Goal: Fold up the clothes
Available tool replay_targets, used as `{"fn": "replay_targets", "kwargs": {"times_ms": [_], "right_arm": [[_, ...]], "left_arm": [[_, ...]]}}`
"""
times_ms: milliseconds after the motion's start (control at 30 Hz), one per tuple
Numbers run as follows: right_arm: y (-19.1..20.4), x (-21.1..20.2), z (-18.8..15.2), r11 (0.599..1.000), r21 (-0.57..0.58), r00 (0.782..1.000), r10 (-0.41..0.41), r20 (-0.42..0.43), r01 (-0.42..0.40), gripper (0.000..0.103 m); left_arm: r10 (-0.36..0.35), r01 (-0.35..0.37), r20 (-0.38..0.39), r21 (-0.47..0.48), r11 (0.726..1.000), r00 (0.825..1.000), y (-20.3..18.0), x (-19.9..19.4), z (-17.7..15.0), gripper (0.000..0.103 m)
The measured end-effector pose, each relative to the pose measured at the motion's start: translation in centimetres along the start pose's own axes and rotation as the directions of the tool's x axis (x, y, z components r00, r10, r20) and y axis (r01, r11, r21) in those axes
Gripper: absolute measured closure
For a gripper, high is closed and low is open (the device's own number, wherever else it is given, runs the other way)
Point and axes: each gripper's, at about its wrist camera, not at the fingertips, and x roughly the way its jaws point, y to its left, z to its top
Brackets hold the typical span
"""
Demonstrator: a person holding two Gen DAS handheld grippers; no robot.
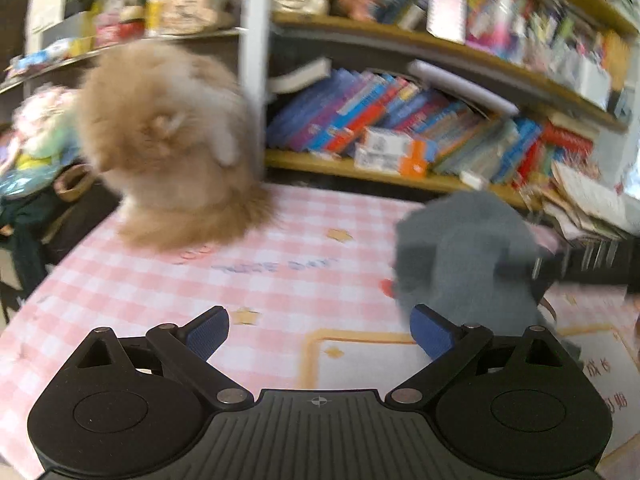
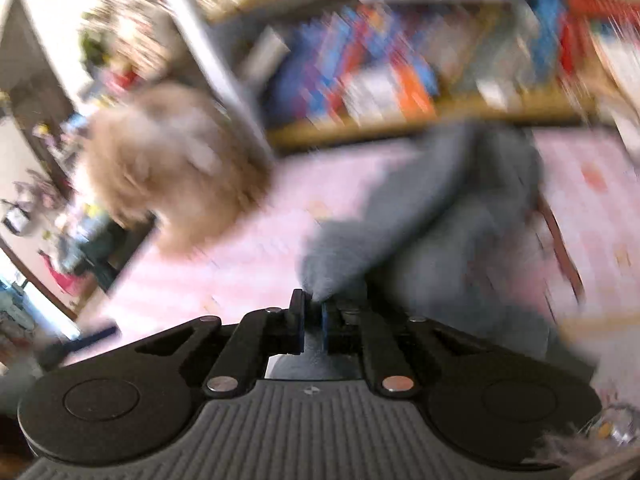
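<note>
Bookshelves (image 1: 420, 52) are backing the pink desk (image 1: 160, 288); right gripper (image 2: 313, 320) is pinching the soft, light grey garment's (image 2: 440, 216) corner, left gripper (image 1: 320, 334) gaping empty.

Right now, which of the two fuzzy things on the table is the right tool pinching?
The grey garment: the right tool is shut on its edge. The tan fluffy one sits untouched, further back to the left.

A plush toy (image 1: 172, 140) is sitting on the table (image 1: 200, 280) ahead and left of the left tongs (image 1: 320, 336); a garment (image 1: 468, 252) is lying ahead to their right, bookshelves (image 1: 400, 168) standing behind.
</note>
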Motion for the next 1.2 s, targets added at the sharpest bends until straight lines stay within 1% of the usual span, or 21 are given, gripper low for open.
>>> {"fn": "replay_targets", "kwargs": {"times_ms": [67,133,167,300,433,500,567,633,700,767,833,900,933,967,1000,1033,1067,1100,1133,1167,1200], "right_arm": [[2.9,-0.6,2.4,0.998,-0.020,0.996,0.057,0.067,-0.055,0.096],[5.5,-1.1,4.9,0.991,-0.017,0.984,0.131,0.123,-0.130,0.096],[6.5,-1.4,6.1,0.984,0.001,0.974,0.173,0.143,-0.175,0.096],[12.0,-2.4,11.0,0.958,-0.022,0.930,0.283,0.236,-0.286,0.096],[15.6,-4.8,15.7,0.919,-0.023,0.861,0.378,0.340,-0.394,0.096],[15.6,-6.8,17.6,0.883,0.016,0.804,0.419,0.422,-0.468,0.096],[14.7,-8.8,18.8,0.854,0.050,0.755,0.428,0.497,-0.518,0.096],[12.7,-11.0,19.3,0.825,0.101,0.711,0.410,0.571,-0.557,0.096],[9.6,-12.7,19.1,0.802,0.163,0.688,0.365,0.627,-0.574,0.096],[6.2,-14.4,17.9,0.800,0.230,0.690,0.288,0.665,-0.555,0.096],[2.1,-16.1,15.6,0.833,0.296,0.719,0.165,0.675,-0.468,0.096],[-2.3,-16.7,12.2,0.864,0.380,0.778,0.021,0.627,-0.330,0.096],[-4.3,-16.6,10.5,0.874,0.426,0.823,-0.056,0.566,-0.234,0.096],[-6.4,-16.5,8.8,0.875,0.465,0.857,-0.133,0.499,-0.135,0.096],[-8.5,-15.9,7.1,0.873,0.486,0.894,-0.197,0.403,-0.027,0.096],[-10.7,-15.0,5.4,0.856,0.511,0.924,-0.254,0.286,0.077,0.096],[-12.2,-14.0,4.0,0.844,0.514,0.940,-0.286,0.186,0.155,0.096],[-13.8,-13.1,2.6,0.828,0.510,0.945,-0.317,0.085,0.232,0.095],[-15.3,-12.1,1.2,0.811,0.497,0.938,-0.346,-0.017,0.309,0.095],[-16.9,-11.1,-0.2,0.792,0.477,0.921,-0.373,-0.115,0.380,0.091],[-17.3,-11.1,-0.9,0.787,0.478,0.917,-0.381,-0.118,0.389,0.089]], "left_arm": [[0.017,-0.016,0.014,-0.048,0.999,1.000,2.3,-0.8,0.0,0.004],[0.043,-0.041,0.017,-0.109,0.993,0.999,4.8,-1.3,-0.3,0.004],[0.054,-0.053,0.004,-0.139,0.989,0.999,6.0,-1.3,-0.6,0.004],[0.095,-0.112,-0.083,-0.235,0.966,0.992,9.8,-0.9,-2.2,0.005],[0.101,-0.124,-0.094,-0.275,0.953,0.990,11.5,-1.4,-2.8,0.005],[0.106,-0.121,-0.067,-0.266,0.956,0.992,11.6,-1.8,-2.4,0.005],[0.110,-0.118,-0.043,-0.257,0.959,0.993,11.5,-1.9,-2.1,0.005],[0.113,-0.117,-0.029,-0.257,0.959,0.993,11.1,-1.8,-1.8,0.005],[0.118,-0.120,-0.022,-0.256,0.959,0.993,10.6,-1.5,-1.7,0.005],[0.123,-0.125,-0.021,-0.256,0.959,0.992,10.0,-1.2,-1.5,0.005],[0.122,-0.125,-0.024,-0.248,0.961,0.992,9.3,-0.8,-1.3,0.005],[0.113,-0.119,-0.038,-0.226,0.967,0.993,8.4,-0.2,-1.3,0.005],[0.112,-0.121,-0.054,-0.219,0.968,0.992,7.9,0.2,-1.3,0.005],[0.110,-0.123,-0.069,-0.212,0.970,0.991,7.4,0.6,-1.4,0.005],[0.105,-0.120,-0.085,-0.203,0.972,0.991,6.9,1.0,-1.4,0.005],[0.099,-0.116,-0.097,-0.191,0.975,0.990,6.2,1.3,-1.5,0.005],[0.093,-0.111,-0.109,-0.177,0.978,0.990,5.5,1.7,-1.5,0.005],[0.082,-0.099,-0.115,-0.157,0.983,0.990,4.8,2.0,-1.4,0.005],[0.070,-0.087,-0.121,-0.137,0.987,0.990,4.1,2.3,-1.3,0.005],[0.059,-0.074,-0.128,-0.117,0.990,0.990,3.3,2.6,-1.3,0.005],[0.046,-0.059,-0.141,-0.089,0.994,0.989,2.5,2.9,-1.2,0.005]]}}
